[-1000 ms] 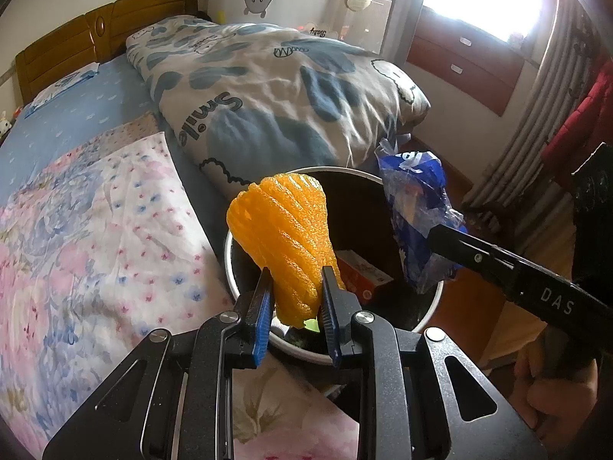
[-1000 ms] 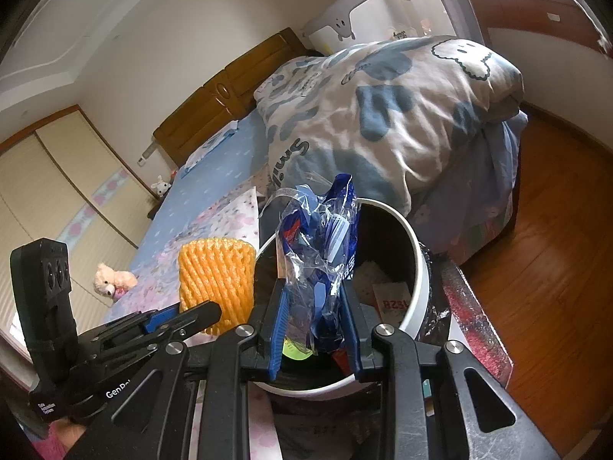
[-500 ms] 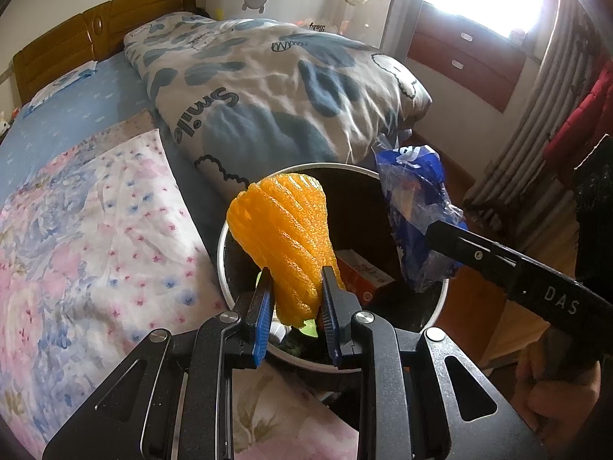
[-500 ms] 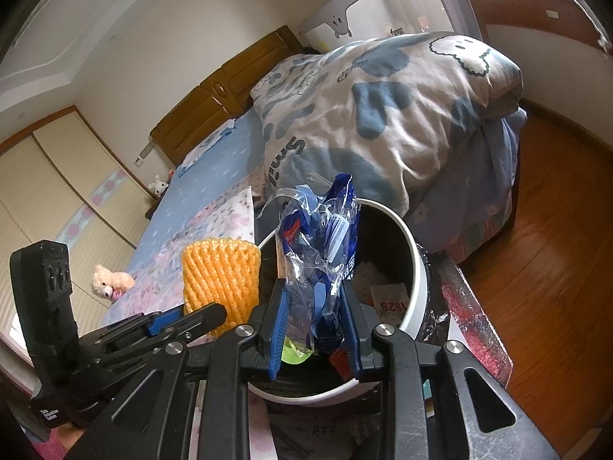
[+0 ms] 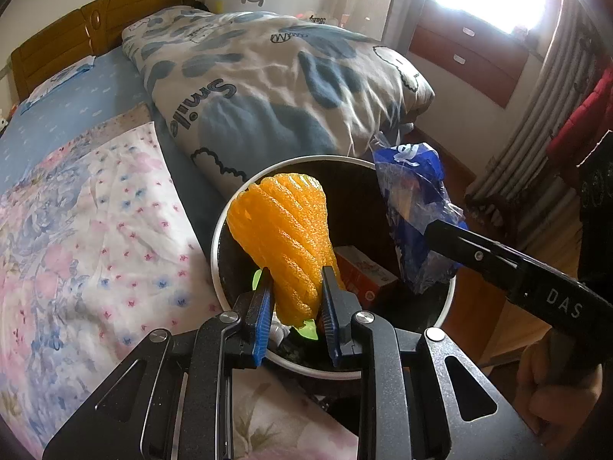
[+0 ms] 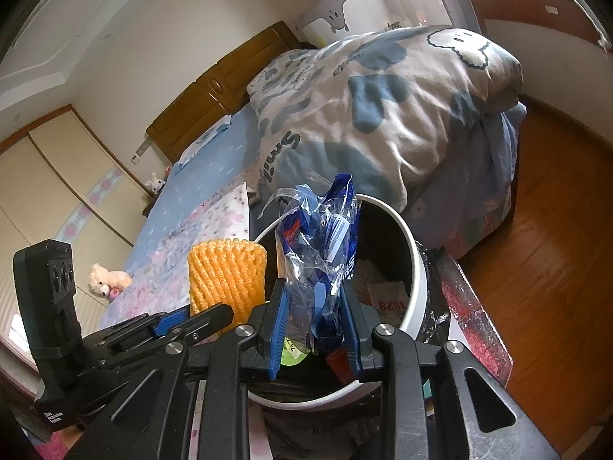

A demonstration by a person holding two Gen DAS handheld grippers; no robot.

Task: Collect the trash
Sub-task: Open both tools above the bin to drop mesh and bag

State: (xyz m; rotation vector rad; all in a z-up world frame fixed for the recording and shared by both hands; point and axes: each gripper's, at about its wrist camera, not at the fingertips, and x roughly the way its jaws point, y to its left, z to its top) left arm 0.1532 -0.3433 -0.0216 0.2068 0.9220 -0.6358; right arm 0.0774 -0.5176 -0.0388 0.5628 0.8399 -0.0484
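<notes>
1. Comparing with the earlier frames, little change is seen: both pieces of trash are still held over the white bin beside the bed.
2. An orange foam net is clamped in the left gripper jaws.
3. A blue plastic wrapper is pinched by the right gripper jaws, above the bin's far side.

The left gripper tilts downward, its blue-padded jaws pinched close on what it carries. The right gripper slants down beside it, jaws likewise clamped. The two tools angle toward each other, tips near but apart. A bare hand grips the right gripper's handle.
</notes>
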